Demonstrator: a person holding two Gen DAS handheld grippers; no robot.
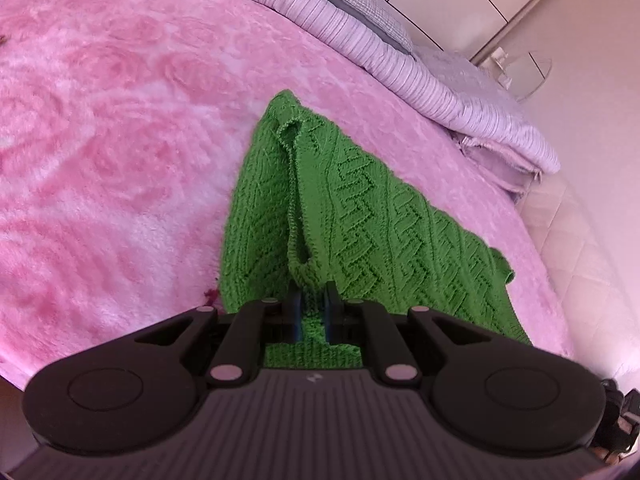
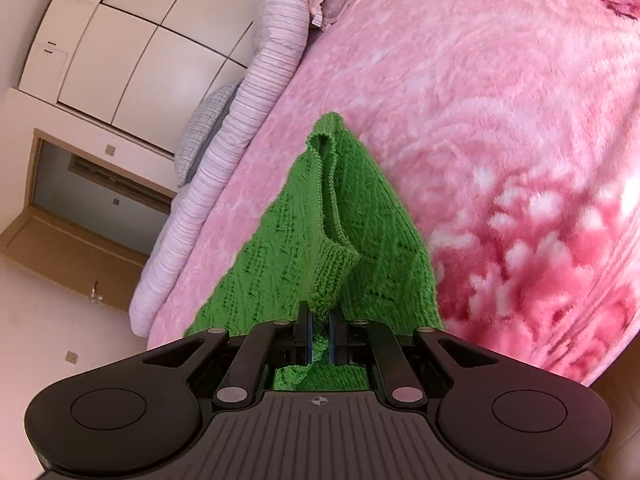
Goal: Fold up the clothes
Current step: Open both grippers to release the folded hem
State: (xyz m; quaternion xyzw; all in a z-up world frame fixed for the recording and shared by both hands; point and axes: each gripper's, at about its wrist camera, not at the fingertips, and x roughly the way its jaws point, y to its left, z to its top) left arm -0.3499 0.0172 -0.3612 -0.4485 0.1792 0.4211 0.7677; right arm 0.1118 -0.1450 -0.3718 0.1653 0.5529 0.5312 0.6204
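Green knit, pink bed

My black claws (image 1: 311,308) (image 2: 320,326) pinched a green zigzag-knit sweater (image 1: 360,216) (image 2: 352,216) over a pink rose-patterned blanket (image 1: 120,120) (image 2: 500,120).

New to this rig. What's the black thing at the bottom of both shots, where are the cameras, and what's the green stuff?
The black shape is a handheld two-finger gripper; a person carries one in each hand, and there is no robot arm. Each picture comes from a fisheye camera mounted on a gripper, looking forward along its fingers. The left gripper and the right gripper are each shut on the green knitted garment, which trails away from the fingers onto the pink fleece blanket covering a bed. A striped lilac quilt lies folded along the bed's edge, with white cabinets behind.
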